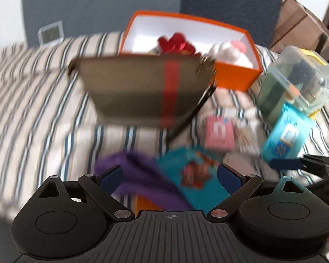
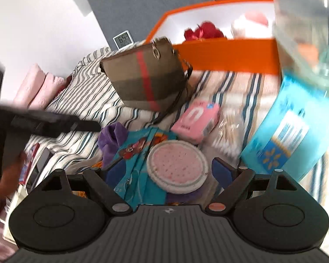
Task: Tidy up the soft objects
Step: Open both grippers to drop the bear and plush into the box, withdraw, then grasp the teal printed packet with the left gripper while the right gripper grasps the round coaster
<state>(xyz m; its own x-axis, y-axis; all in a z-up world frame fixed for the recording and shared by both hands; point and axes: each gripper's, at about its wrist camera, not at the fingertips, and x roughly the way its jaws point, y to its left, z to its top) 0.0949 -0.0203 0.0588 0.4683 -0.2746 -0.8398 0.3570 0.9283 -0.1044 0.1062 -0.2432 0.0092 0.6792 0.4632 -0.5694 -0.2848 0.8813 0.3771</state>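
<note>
An orange box stands at the back of the striped bed and holds a red soft toy and a white-pink plush; the box shows in the right wrist view too. A purple cloth and a teal floral cloth lie just ahead of my left gripper, which is open above them. My right gripper is open around a round pink-white pad lying on the teal cloth beside the purple cloth.
A brown striped handbag lies mid-bed. A pink packet, cotton swabs, a blue box and a clear plastic container crowd the right. A thermometer display stands by the wall. The left gripper's arm reaches in.
</note>
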